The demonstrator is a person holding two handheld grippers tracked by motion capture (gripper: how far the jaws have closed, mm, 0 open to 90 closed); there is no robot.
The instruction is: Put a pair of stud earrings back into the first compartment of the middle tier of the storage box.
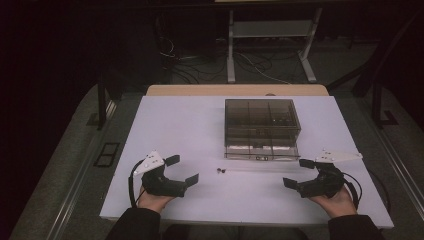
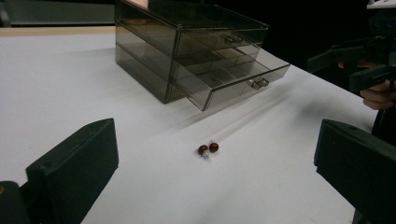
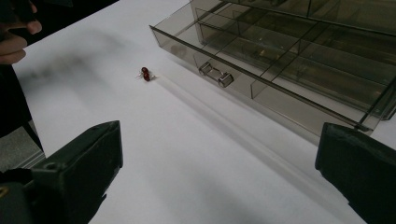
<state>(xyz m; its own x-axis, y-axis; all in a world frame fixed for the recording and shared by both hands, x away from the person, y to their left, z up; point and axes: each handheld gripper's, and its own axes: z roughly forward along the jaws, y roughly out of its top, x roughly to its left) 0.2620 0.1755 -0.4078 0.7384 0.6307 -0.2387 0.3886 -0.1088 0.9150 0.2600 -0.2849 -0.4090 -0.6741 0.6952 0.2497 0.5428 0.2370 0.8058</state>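
No writing reads anywhere; both the left gripper (image 1: 182,170) and right gripper (image 1: 298,173) gape empty, flanking the red earrings (image 2: 208,149) on bare table (image 1: 170,125) near the organizer's pulled-out drawer (image 2: 243,79).

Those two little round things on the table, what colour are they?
Dark red, with tiny silvery bits. The two little beads show best in the left gripper view.
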